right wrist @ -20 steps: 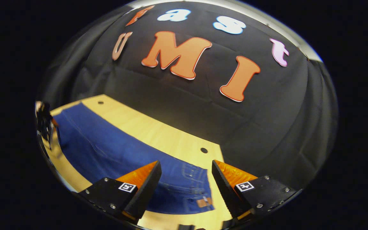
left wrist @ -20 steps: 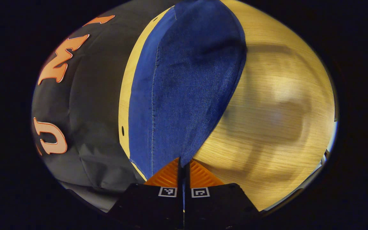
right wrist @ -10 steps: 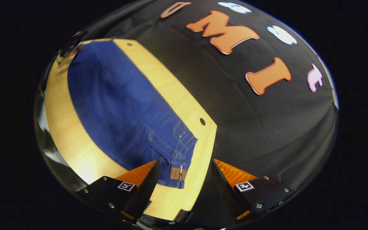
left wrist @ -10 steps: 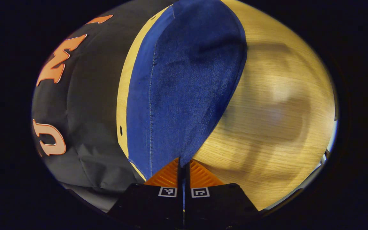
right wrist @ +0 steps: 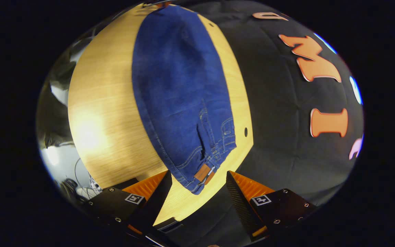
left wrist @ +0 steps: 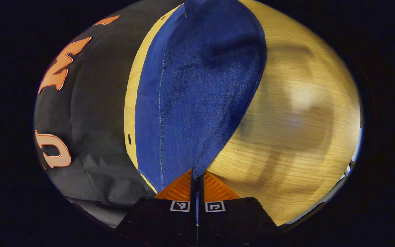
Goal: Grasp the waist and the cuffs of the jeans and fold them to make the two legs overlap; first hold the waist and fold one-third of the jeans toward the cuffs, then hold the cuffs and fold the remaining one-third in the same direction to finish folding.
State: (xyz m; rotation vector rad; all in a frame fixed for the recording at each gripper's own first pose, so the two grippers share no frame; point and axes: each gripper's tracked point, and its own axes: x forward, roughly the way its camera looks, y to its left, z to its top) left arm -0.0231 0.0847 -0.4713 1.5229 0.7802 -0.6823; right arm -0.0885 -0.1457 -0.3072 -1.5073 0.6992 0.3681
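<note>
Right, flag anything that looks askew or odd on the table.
Nothing stands out. The jeans lie flat along the wooden table, legs overlapped, waist end near the open right gripper. The left gripper is shut on the fabric at the other end. No spills or damage show.

Warm overhead glare on the table point(right wrist: 87, 133), soft shadows, fisheye-bent edges.
</note>
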